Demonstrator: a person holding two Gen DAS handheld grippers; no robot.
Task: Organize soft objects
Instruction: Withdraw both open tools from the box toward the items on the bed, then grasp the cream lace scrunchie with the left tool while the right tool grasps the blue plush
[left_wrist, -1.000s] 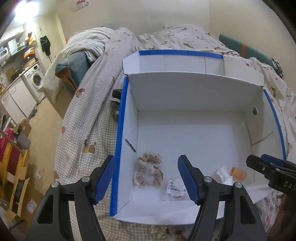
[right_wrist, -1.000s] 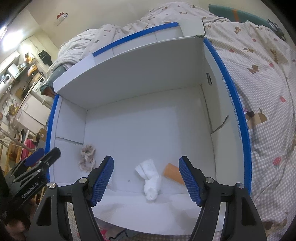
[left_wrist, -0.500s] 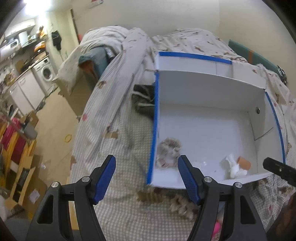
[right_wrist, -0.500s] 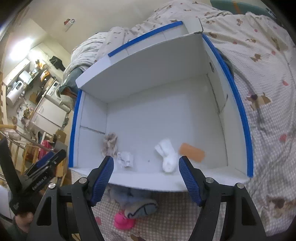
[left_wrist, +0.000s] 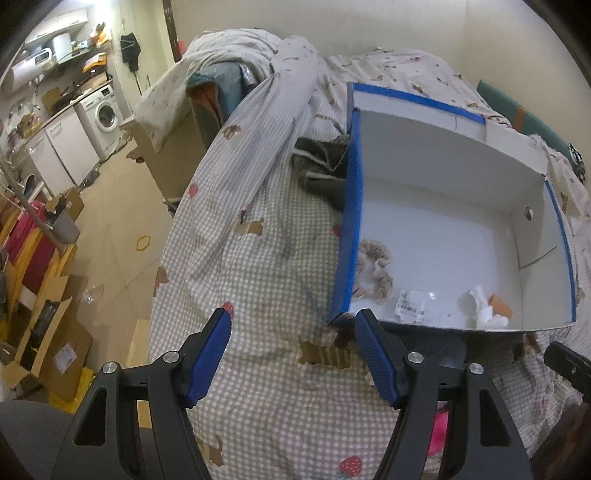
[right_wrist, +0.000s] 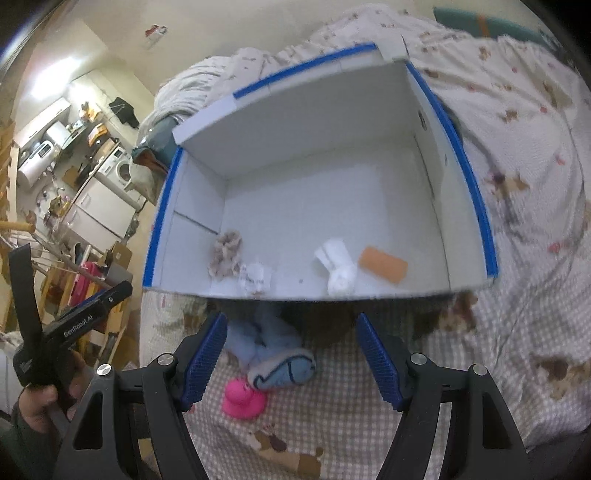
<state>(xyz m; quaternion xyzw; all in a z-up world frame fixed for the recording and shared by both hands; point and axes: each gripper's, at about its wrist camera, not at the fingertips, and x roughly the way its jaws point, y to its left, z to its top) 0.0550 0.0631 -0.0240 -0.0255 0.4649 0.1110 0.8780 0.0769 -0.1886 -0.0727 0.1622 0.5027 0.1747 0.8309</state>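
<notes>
Right tool (right_wrist: 290, 356): wide open, nothing held, hovering over the bed (right_wrist: 498, 332) just short of the near wall of the white box (right_wrist: 332, 184).

Left tool (left_wrist: 293, 354): wide open, nothing held, off the box's near-left corner, over bare checked bedding.

Blue plush item (right_wrist: 275, 356): lying on the bed outside the box, directly ahead of and between the right tool's 2 fingers, nearer the left finger. Long axis running diagonally, from the box's near wall down toward the lower right. Right tool clearly the nearer of the 2; barely in view from the left wrist.

Pink toy (right_wrist: 243, 400): touching or just below the blue item, beside the left finger (right_wrist: 205, 356) of the right tool. Likely to be caught in the same closing if the approach runs low.

Already in the box, along the near wall: beige scrunchie (right_wrist: 226, 253) at left, clear packet with label (right_wrist: 255, 277) just beside it, white rolled cloth (right_wrist: 338, 267) at centre, orange piece (right_wrist: 383, 265) touching or just right of the cloth.

Dark garment (left_wrist: 323, 166): on the bed against the box's outer left wall, well apart from both tools.

Obstruction, as judged: the box's near wall stands between the blue item and the interior, so a lift over that edge looks needed.

Background: kitchen area with washing machine (left_wrist: 105, 112), cardboard on the floor.
</notes>
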